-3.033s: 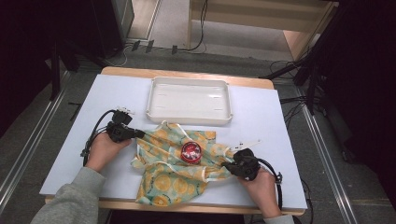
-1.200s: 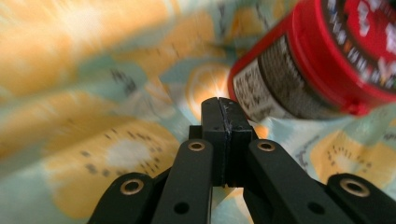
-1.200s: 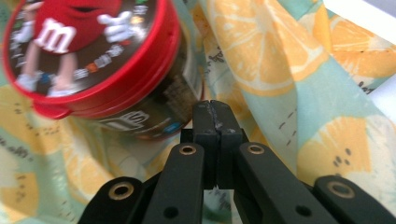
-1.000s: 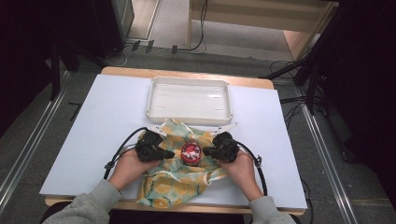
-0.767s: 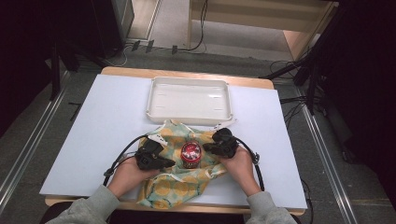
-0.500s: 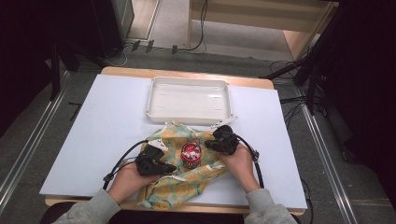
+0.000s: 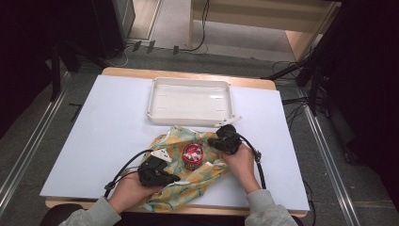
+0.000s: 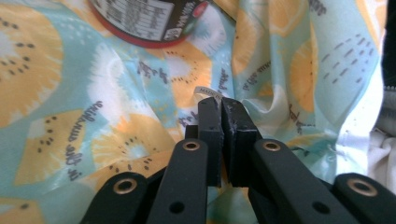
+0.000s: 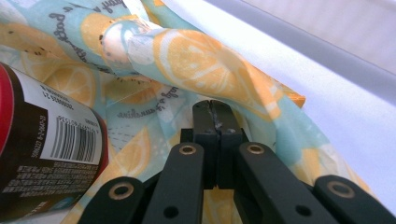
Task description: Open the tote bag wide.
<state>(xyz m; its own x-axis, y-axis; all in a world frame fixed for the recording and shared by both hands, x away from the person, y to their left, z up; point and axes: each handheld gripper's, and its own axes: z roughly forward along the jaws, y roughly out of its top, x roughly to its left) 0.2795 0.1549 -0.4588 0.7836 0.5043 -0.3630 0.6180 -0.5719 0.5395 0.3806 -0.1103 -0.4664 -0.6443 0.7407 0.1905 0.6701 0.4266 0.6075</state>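
A cloth (image 7: 188,192) printed with lemons and kiwis lies crumpled at the table's front middle. A dark jar with a red lid (image 7: 193,153) stands on it. My left gripper (image 7: 174,179) sits at the cloth's front left, its jaws shut on the cloth (image 8: 70,116) with a small white label at the tips (image 8: 222,105). The jar (image 8: 149,23) stands just beyond. My right gripper (image 7: 212,141) is behind and right of the jar, shut (image 9: 215,108) against a twisted fold of cloth (image 9: 201,60). The jar's barcode side (image 9: 42,154) is at its left.
An empty white tray (image 7: 190,120) stands just behind the cloth, close to the right gripper. Bare white table (image 7: 103,127) spreads to the left and right. The person's hands and grey sleeves come in at the front edge.
From wide apart at the cloth's corners, both grippers came in beside the jar. Then the left one pulled back toward the front edge and the right one moved toward the tray.
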